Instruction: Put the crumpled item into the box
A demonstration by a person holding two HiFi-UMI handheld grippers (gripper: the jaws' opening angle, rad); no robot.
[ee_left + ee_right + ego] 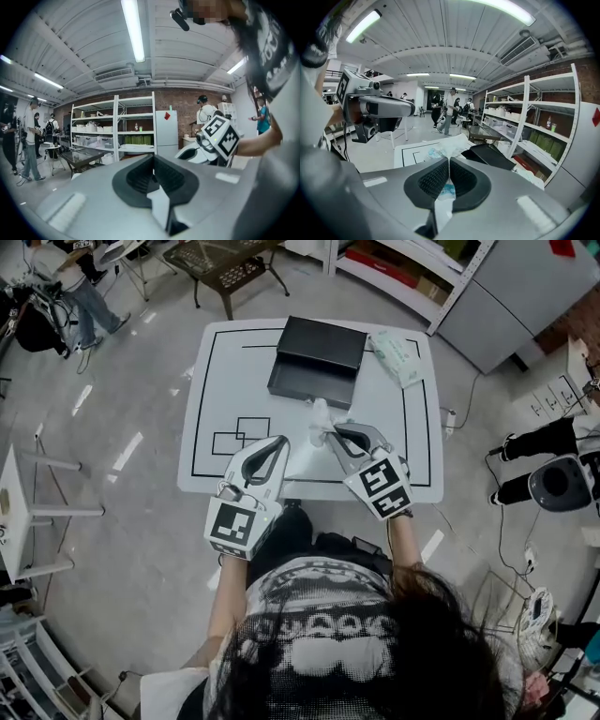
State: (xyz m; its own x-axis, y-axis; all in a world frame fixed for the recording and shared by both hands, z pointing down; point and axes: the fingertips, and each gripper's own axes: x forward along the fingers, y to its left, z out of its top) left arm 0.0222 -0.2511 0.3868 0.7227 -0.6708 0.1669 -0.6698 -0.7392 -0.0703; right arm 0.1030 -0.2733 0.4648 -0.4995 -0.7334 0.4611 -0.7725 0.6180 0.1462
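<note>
Carry step judged in hand. The right gripper (pixel 449 161) pinches the crumpled item (pixel 446 146) just short of the black box (pixel 319 357), on its near side. The left gripper (pixel 153 164), farther from the box, has its jaws pressed together on nothing. The next move calls for advancing over the box, then releasing.

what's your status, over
Left gripper shut, empty. Right gripper shut on crumpled item, short of the box. Tissue pack beside box, off the path.

Above the white table's (pixel 386 427) near edge, the grey 2-jaw left gripper's (pixel 278 444) jaws meet, empty; the matching right gripper (pixel 337 434) clamps a crumpled white plastic wrapper (pixel 321 414).
</note>
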